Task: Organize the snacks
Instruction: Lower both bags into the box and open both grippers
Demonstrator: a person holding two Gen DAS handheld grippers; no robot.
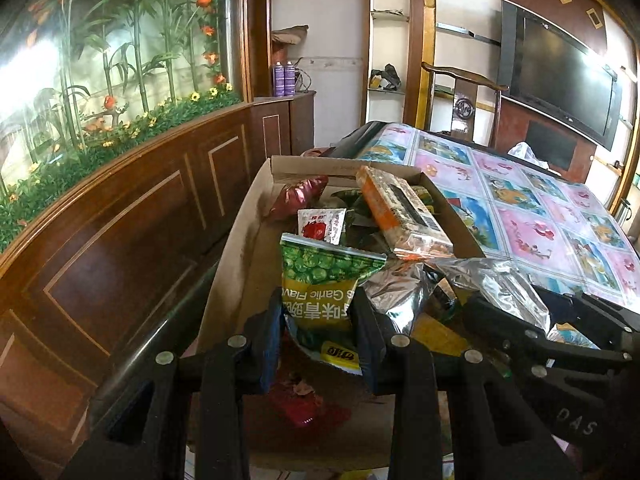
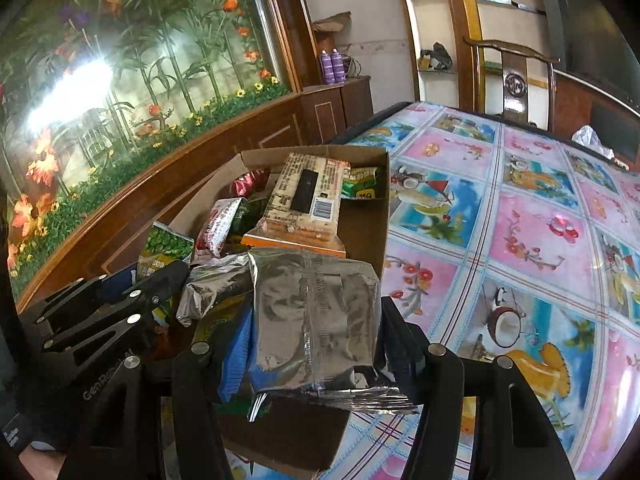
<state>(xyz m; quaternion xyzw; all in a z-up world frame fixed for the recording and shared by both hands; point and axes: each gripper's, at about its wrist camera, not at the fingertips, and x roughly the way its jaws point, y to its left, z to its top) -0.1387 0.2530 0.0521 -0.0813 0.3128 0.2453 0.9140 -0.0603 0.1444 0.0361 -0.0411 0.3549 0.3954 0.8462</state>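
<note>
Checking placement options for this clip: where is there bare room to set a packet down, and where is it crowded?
Free: the patterned tablecloth right of the cardboard box, bare up to the white bag at its far edge. Crowded: the box itself, piled with the orange pack, green pea bag and silver foil bag.

table [image 2: 520,216]: patterned cloth of fruit and flower squares | far edge: wooden chair [image 2: 516,76] just behind it; white crumpled bag [image 2: 592,140] near the far right corner | beyond the left edge: wood-panelled wall [image 1: 120,220] under a flower and bamboo mural [image 1: 100,60]; two purple cans [image 1: 283,78] on a cabinet | beyond the right edge: dark television [image 1: 560,80]
</note>
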